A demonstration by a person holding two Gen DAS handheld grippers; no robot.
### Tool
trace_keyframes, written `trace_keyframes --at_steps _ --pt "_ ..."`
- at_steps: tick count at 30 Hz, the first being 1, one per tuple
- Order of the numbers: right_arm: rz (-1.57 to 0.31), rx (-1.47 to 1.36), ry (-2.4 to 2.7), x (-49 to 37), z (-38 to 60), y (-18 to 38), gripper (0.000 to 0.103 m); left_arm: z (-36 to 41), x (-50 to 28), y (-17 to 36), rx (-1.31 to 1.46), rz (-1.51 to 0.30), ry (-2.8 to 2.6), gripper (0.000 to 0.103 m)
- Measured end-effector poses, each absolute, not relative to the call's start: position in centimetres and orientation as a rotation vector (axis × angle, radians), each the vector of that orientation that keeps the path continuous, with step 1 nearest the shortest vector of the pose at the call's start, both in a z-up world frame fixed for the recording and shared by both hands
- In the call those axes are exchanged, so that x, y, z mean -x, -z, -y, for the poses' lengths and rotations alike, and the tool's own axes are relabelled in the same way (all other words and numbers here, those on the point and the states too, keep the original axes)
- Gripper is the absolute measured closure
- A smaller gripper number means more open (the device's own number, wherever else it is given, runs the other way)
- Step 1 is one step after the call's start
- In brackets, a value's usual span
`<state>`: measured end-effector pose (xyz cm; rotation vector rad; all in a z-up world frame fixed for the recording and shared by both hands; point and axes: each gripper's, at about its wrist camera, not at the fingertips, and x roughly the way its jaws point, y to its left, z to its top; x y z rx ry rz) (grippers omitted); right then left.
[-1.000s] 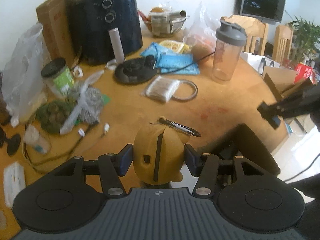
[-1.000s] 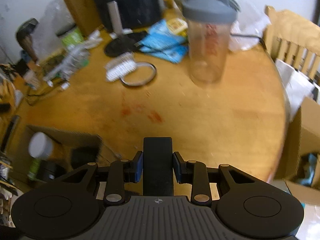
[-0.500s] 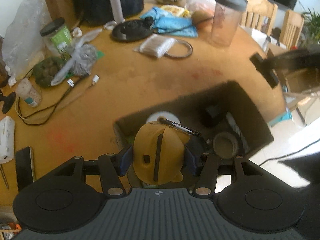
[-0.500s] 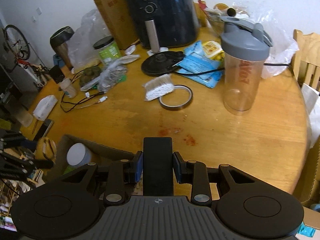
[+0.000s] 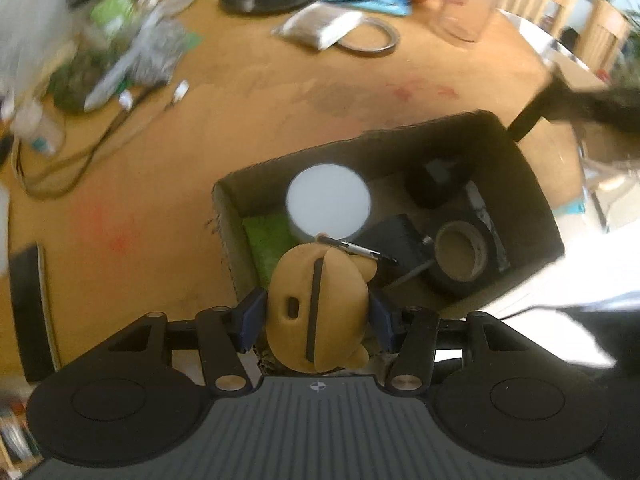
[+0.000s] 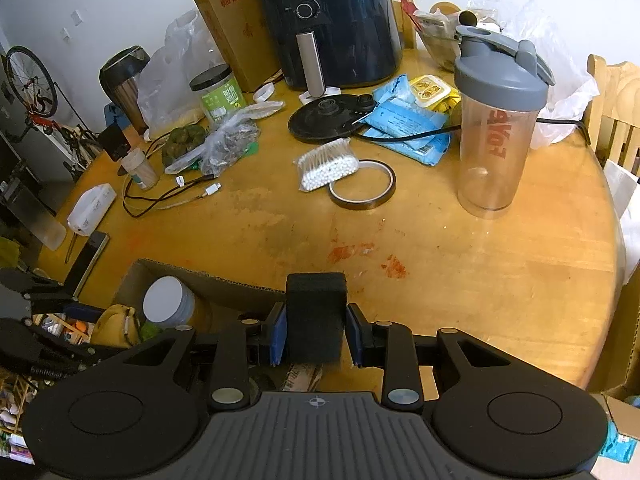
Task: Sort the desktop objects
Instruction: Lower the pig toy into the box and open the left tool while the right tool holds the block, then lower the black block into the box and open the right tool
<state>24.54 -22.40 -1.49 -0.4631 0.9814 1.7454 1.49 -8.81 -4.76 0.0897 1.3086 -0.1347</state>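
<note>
Cardboard box (image 5: pixel 532 184), the landmark at the near edge of the round table (image 6: pixel 460 264), already holds a white-lidded jar (image 5: pixel 328 200), a tape roll (image 5: pixel 460 256) and dark items. Directly above the box's near-left corner, the left tool (image 5: pixel 318 316) grasps a yellow toy (image 5: pixel 316 304) with a clip at its top, pointing steeply down. Just right of the box, the right tool (image 6: pixel 316 334) is clenched on a black block (image 6: pixel 316 312), held above the table edge. Beyond the box lie cotton swabs (image 6: pixel 328 164), a tape ring (image 6: pixel 362 190), cables (image 6: pixel 176 192) and a shaker bottle (image 6: pixel 496 128). The risk, as it looks: the toy hangs over the box's near wall rather than its open middle, so letting go here may tip it onto the rim and off the table. The full box leaves little bare floor, and the two tools work close together and may collide.
</note>
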Motion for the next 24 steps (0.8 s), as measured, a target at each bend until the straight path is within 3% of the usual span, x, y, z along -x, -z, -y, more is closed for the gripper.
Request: trace_keyframes --at_steps 7,11,16,24 --pt "-0.974 0.452 -1.764 -23.5 22.7 0.7 0.069 7.5 -1.7 4.2 0.009 -1.331 0.127 0.047" --pt "-0.960 0.458 -1.775 -22.8 22.8 0.2 0.069 6.9 -1.3 2.4 0.043 -1.262 0.140 0.028" --pt "-0.991 0.450 -1.795 -22.3 22.7 -0.3 0.069 5.3 -0.7 0.3 0.111 -1.151 0.156 0.021" --pt "-1.019 0.540 -1.839 -19.7 22.5 0.3 0.069 4.1 -1.3 -0.3 0.123 -1.072 0.098 0.018"
